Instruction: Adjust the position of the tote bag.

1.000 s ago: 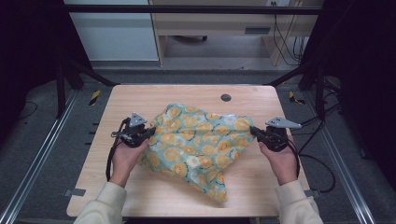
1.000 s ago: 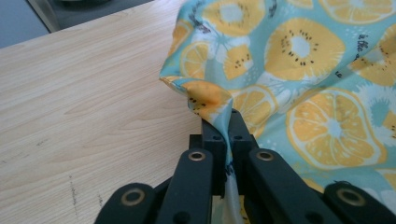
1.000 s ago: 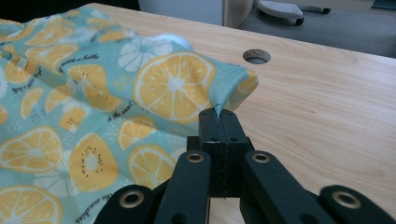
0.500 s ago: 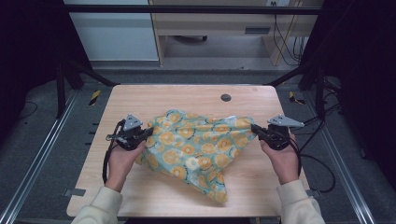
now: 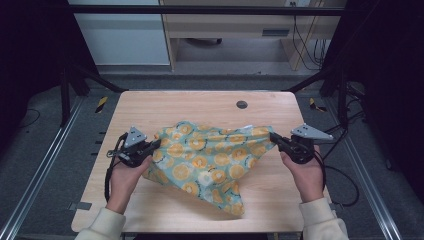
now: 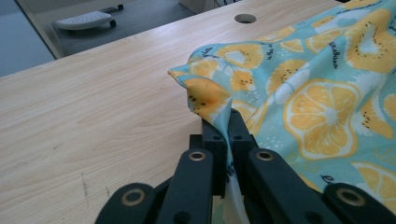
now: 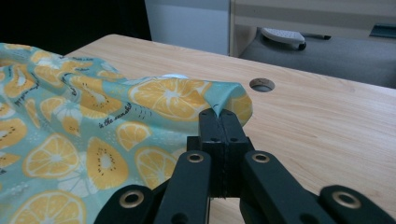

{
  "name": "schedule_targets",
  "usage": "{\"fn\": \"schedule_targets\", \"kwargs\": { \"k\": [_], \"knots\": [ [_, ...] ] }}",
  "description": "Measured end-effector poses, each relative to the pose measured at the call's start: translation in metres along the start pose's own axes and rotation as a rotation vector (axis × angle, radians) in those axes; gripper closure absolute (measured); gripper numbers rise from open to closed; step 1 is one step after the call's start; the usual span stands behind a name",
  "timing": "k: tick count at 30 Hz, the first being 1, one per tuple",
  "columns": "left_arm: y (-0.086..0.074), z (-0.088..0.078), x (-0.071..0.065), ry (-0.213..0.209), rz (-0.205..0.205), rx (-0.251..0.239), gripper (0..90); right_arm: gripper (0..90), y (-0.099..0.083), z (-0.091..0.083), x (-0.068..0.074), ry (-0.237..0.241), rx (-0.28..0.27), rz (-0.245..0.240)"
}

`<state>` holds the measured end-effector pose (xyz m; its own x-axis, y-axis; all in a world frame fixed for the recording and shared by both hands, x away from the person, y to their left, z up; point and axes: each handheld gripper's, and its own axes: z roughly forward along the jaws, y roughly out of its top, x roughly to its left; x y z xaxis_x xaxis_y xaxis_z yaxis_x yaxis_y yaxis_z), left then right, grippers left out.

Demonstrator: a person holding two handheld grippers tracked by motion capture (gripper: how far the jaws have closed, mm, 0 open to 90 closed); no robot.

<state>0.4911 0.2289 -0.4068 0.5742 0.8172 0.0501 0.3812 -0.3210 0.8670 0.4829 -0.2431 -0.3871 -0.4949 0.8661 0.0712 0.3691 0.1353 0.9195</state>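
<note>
Stretched between two handheld grippers over the middle of the wooden table [image 5: 150, 210], a teal cloth [image 5: 210, 160] printed with orange and kiwi slices, apparently being pulled apart corner from corner so as to open flat. Pinched at the cloth's left corner, toward the table's left edge, by the left gripper [image 5: 152, 146]; jaws seen in the left gripper view fully closed on a bunched fold of fabric [image 6: 210, 100], the material rising in a small peak just beyond the tips. Pinched likewise at the opposite corner, near the table's right edge, by the right gripper [image 5: 274, 137]; jaws in the right gripper view clamped tight together with the hem of the cloth [image 7: 140, 140] nipped between them. Upper hem drawn taut in a line between the two grips, hence the shallow ridges across the print; lower portion left slack, trailing in a point toward the near edge and resting on the wood. Both hands held low, close to the surface, probably to keep the fabric sliding out rather than lifting clear. Far side of the table bare apart from a round cable hole [image 5: 242, 104] beyond the cloth, well apart from it. Spreading judged partly done, with folds remaining along the near portion.
</note>
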Motion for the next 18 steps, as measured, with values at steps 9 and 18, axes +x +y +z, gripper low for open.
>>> {"fn": "schedule_targets", "kwargs": {
  "k": [9,18],
  "knots": [
    [-0.010,-0.010,-0.002,-0.003,0.002,-0.019,90.0,90.0,-0.003,-0.014,0.010,0.028,-0.035,-0.016],
    [-0.024,-0.022,-0.005,-0.009,-0.006,-0.042,90.0,90.0,-0.011,-0.028,0.023,0.066,-0.047,-0.039]
  ]
}}
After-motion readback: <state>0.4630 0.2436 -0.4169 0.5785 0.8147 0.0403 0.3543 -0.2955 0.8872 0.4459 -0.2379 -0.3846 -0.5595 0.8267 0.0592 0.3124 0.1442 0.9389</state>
